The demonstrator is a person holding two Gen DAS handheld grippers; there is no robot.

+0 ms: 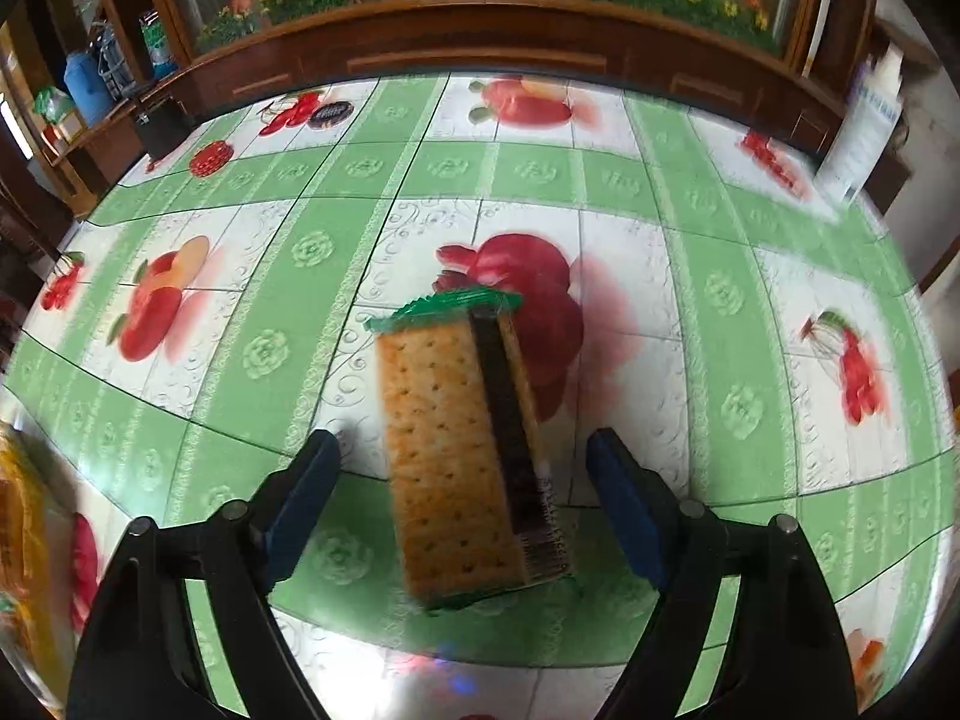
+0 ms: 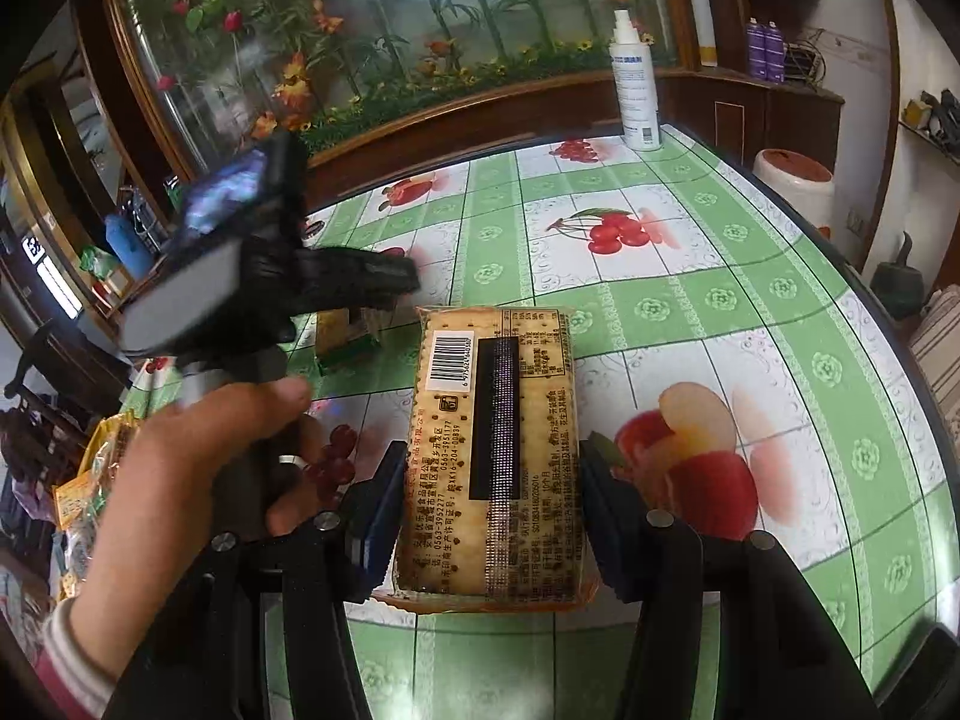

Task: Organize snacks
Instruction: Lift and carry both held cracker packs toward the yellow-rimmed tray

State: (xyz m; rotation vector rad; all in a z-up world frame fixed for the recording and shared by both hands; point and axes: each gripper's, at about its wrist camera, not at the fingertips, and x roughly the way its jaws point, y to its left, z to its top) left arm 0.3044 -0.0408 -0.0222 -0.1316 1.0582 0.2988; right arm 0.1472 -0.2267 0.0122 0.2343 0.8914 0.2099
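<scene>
In the left wrist view a green-edged cracker pack lies on the fruit-print tablecloth, between the wide-apart fingers of my left gripper, which is open and not touching it. In the right wrist view my right gripper is shut on an orange-edged cracker pack, label and barcode up. The left gripper and the hand holding it show at the left there, over the green pack.
A white spray bottle stands at the table's far right corner. A pile of yellow snack bags lies at the left edge; it also shows in the left wrist view. A wooden cabinet runs behind the table.
</scene>
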